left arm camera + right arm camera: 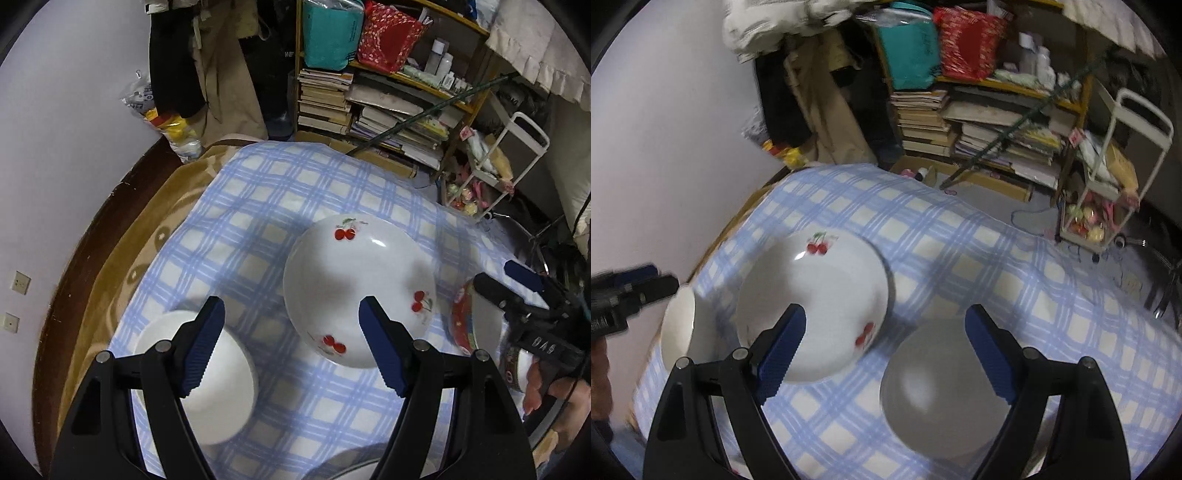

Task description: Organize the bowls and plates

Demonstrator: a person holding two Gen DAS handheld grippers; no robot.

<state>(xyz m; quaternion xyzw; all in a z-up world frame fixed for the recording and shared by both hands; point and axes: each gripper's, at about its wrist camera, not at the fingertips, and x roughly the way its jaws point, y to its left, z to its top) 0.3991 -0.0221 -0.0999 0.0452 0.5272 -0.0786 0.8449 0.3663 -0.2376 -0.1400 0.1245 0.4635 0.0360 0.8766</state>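
Observation:
A white bowl with red cherries [358, 291] sits mid-table on the blue checked cloth [258, 206]. My left gripper [291, 306] hovers open above the cloth between that bowl and a plain white bowl [221, 384] at lower left, holding nothing. A red-patterned dish [461, 325] lies at the right, under my right gripper [509, 282]. In the right wrist view my right gripper [886, 312] is open and empty above the cherry bowl [812, 295] and a pale grey dish [942, 387]. The plain white bowl [677, 328] is under my left gripper [631, 284] at the left edge.
A bookshelf [388, 107] stacked with books and bags stands beyond the table's far edge, with a white trolley [517, 155] to its right. A brown blanket [122, 258] and the wall run along the left side. Another plate rim [351, 461] shows at the bottom. A hand [543, 391] holds the right gripper.

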